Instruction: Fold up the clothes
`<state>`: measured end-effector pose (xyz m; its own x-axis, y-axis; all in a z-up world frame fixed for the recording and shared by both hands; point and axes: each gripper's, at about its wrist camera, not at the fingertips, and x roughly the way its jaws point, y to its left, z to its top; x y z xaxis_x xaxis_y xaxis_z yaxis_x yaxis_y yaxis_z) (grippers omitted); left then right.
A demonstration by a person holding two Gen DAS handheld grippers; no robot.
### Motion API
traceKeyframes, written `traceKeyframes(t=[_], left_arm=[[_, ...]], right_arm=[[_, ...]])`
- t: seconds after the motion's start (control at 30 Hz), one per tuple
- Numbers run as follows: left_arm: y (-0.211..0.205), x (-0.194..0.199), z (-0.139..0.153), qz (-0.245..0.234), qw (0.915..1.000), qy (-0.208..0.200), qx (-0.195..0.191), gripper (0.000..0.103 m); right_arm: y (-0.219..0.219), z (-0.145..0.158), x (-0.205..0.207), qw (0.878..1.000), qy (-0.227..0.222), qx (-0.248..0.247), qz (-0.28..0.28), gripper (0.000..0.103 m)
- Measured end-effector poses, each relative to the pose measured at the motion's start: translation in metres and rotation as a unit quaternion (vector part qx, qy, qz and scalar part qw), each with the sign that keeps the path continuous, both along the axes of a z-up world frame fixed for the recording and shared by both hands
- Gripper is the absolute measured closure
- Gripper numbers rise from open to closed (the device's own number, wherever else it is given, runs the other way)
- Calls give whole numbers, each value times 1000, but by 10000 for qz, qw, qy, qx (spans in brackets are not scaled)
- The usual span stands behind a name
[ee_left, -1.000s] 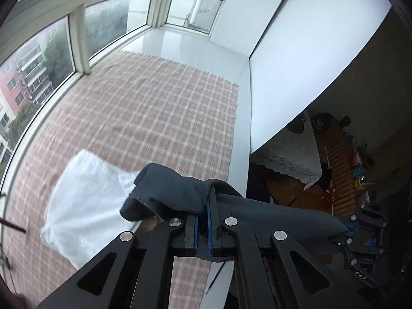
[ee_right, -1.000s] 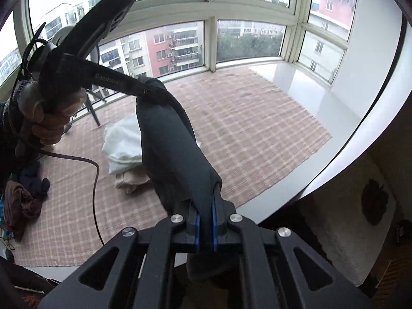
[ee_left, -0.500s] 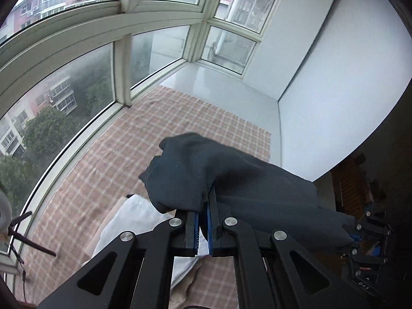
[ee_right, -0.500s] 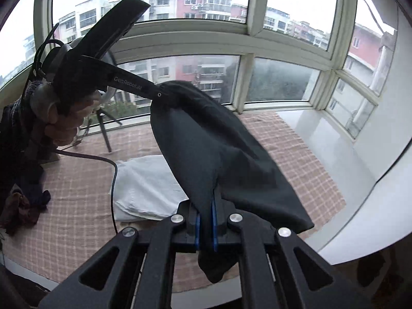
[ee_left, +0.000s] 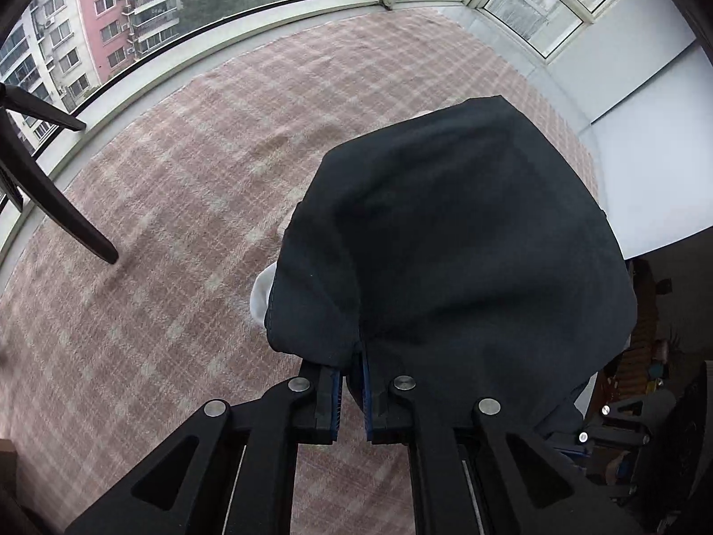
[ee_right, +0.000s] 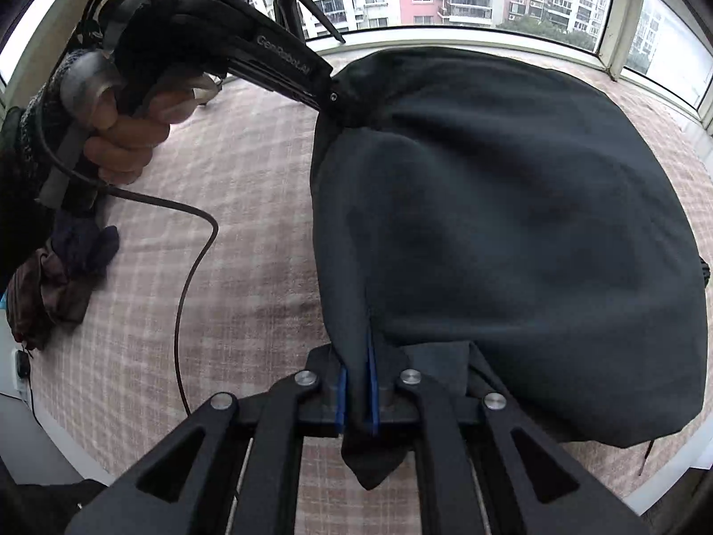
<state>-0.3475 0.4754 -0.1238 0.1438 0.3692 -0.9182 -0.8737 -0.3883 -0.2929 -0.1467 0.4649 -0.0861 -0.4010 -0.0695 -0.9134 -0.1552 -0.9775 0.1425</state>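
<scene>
One dark garment [ee_right: 512, 223] hangs above the plaid rug [ee_right: 231, 267]; your right gripper [ee_right: 356, 397] clamps its near edge, your left gripper [ee_left: 352, 394] pinches another edge; a white cloth [ee_left: 260, 290] peeks from beneath it; crumpled clothes [ee_right: 58, 281] lie leftward.

Dark garment [ee_left: 450, 240] now spread wide btwn the grippers, was a narrow bunched strip 1 s ago. Hangs over the white pile [ee_left: 260, 294]; only a sliver of it shows at garment's left edge in left view, hidden in right view. Left gripper [ee_left: 352, 394] cam now tilted down at rug [ee_left: 169, 205]; tripod leg [ee_left: 58, 205] came into view.
</scene>
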Motion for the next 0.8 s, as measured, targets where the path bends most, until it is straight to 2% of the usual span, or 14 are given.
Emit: traceKeyframes(t=[0.1, 0.17, 0.2, 0.27, 0.33, 0.37, 0.47, 0.53, 0.6, 0.67, 0.73, 0.8], left_arm=[[-5, 6, 3, -156, 9998, 109, 7, 81], [-16, 8, 7, -169, 9996, 228, 34, 77], [-23, 8, 8, -135, 9995, 299, 9, 76], [-40, 8, 14, -18, 9991, 424, 2, 76], [-57, 11, 23, 75, 9986, 527, 44, 76], [-64, 15, 29, 92, 9983, 573, 108, 76], [-76, 31, 43, 67, 9963, 799, 316, 76], [-72, 38, 44, 101, 9958, 821, 403, 76], [-58, 36, 39, 222, 9966, 646, 466, 76], [-41, 34, 33, 276, 9961, 680, 480, 76], [-27, 27, 23, 337, 9965, 577, 495, 76], [-14, 17, 11, 464, 9966, 545, 408, 76]], right_arm=[[11, 17, 20, 9997, 14, -171, 164, 88], [21, 36, 43, 9989, 121, -389, 224, 74], [32, 48, 53, 9979, 234, -558, 212, 70], [57, 67, 73, 9942, 455, -966, 89, 53], [81, 82, 89, 9893, 656, -1300, -34, 53], [92, 89, 93, 9892, 784, -1230, -159, 53], [119, 94, 82, 9930, 993, -402, -497, 53], [140, 86, 61, 9935, 937, 88, -636, 53], [159, 67, 31, 9948, 759, 212, -648, 53], [180, 49, 3, 9954, 562, 326, -703, 53], [201, 36, -18, 9951, 423, 237, -857, 53], [219, 26, -37, 9955, 311, -82, -894, 53]])
